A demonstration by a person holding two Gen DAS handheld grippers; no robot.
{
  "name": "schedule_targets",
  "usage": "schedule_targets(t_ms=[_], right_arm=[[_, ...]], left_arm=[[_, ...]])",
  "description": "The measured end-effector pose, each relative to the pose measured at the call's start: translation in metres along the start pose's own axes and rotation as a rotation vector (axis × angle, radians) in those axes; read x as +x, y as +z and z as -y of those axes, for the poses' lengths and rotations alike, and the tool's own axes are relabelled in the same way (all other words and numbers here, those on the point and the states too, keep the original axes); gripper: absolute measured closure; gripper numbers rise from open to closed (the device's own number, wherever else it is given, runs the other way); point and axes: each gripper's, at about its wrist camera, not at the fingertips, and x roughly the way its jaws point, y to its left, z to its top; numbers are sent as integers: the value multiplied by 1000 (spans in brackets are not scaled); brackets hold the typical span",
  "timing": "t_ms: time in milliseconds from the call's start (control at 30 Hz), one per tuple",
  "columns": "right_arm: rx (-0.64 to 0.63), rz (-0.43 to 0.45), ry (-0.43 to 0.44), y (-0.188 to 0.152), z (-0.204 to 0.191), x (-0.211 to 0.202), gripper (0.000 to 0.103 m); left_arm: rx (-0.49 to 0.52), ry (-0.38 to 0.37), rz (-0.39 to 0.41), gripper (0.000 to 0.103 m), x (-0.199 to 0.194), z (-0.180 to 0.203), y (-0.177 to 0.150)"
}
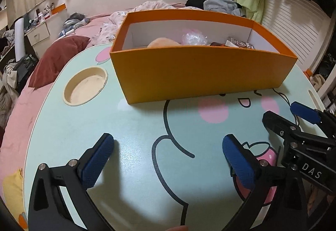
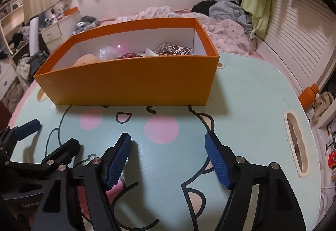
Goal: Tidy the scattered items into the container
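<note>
- Apparently the tidying is sitting at its tail end: the orange box [image 1: 201,75] is standing at the far side of the cartoon-printed lap table [image 1: 130,126], and I am seeing no loose item lying on the tabletop in either view.
- Inside the box, a peach-coloured soft thing [image 2: 87,58], a clear crinkly wrapper with pink [image 2: 111,50], a dark patterned item, a scrap of white paper and a dark card box [image 2: 173,50] are lying together.
- Nothing is sitting between the jaws of the left gripper [image 1: 168,159]; its 2 blue pads are standing wide apart over bare table, released.
- Likewise the right gripper [image 2: 168,159] is hanging spread and empty, just beside the left one, near the table's front.
- Judging by this, the next move is calling for a look around for any stray item beyond the table, or simply for resting both tools.
- Reading what I can: "DAS" is showing on the right gripper's body, "GenRob" partly on the left one's, and the card box is carrying pale characters too small to make out.
</note>
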Motion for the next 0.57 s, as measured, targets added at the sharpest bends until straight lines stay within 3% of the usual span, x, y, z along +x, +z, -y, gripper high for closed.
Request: schedule_targets(t_ms=[567], right_arm=[[-8,-4,-11,1,-14,0,29]], left_arm=[[3,3,-3,0,0,0,1]])
